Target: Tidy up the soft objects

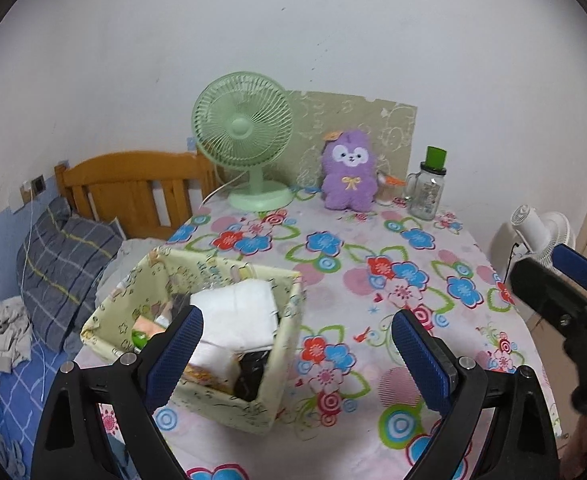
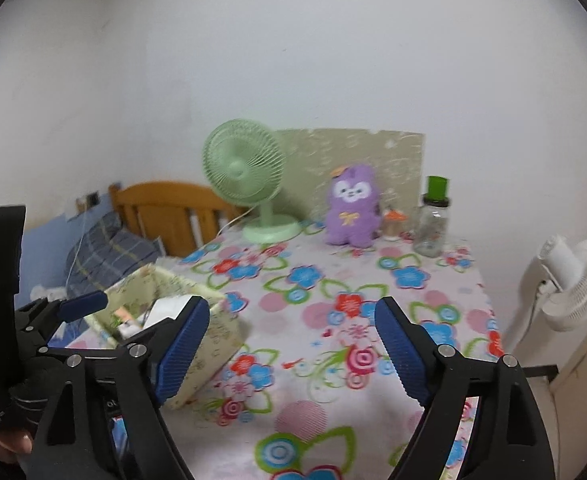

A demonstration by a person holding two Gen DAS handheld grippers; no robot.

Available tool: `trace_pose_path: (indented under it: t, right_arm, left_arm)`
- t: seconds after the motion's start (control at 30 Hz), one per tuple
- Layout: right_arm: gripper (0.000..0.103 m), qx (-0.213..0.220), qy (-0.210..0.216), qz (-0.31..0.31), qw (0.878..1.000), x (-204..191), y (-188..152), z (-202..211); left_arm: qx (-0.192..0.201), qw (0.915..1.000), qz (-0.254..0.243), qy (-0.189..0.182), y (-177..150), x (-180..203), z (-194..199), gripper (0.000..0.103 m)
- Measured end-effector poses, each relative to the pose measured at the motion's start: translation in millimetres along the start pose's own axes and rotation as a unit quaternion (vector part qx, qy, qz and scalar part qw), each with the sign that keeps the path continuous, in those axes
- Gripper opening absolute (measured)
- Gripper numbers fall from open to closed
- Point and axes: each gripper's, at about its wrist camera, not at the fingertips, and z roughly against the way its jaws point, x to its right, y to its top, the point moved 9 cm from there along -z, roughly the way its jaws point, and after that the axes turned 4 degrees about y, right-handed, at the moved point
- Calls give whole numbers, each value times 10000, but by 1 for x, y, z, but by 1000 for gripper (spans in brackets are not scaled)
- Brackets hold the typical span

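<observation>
A purple plush toy (image 1: 348, 172) (image 2: 351, 208) stands upright at the back of the flowered table (image 1: 373, 240), against a beige board. A pale yellow fabric box (image 1: 221, 400) (image 2: 213, 332) sits near the table's front left corner, with a folded white cloth (image 1: 237, 316) and other small items inside. My left gripper (image 1: 299, 356) is open above the box's right side, with nothing between its pads. My right gripper (image 2: 293, 346) is open over the bare tablecloth right of the box and holds nothing. One of its blue fingertips (image 1: 573, 266) shows at the right edge of the left wrist view.
A green desk fan (image 1: 243, 136) stands left of the plush, and a small orange item (image 1: 389, 182) and a glass jar with a green lid (image 1: 429, 188) stand to its right. A white floor fan (image 2: 573, 280) stands beyond the table's right edge. A bed with a wooden headboard (image 1: 133, 184) lies to the left.
</observation>
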Motion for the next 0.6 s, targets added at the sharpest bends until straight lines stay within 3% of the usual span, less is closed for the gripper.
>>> trace_pose_path:
  t: [0.23, 0.6]
  right_arm:
    - [88, -6, -271, -169, 9995, 30, -12, 17]
    - [88, -130, -282, -206, 9993, 35, -28, 21]
  left_arm:
    - [133, 9999, -69, -76, 5, 17, 8, 97]
    - [273, 9989, -255, -266, 7, 40, 19, 98]
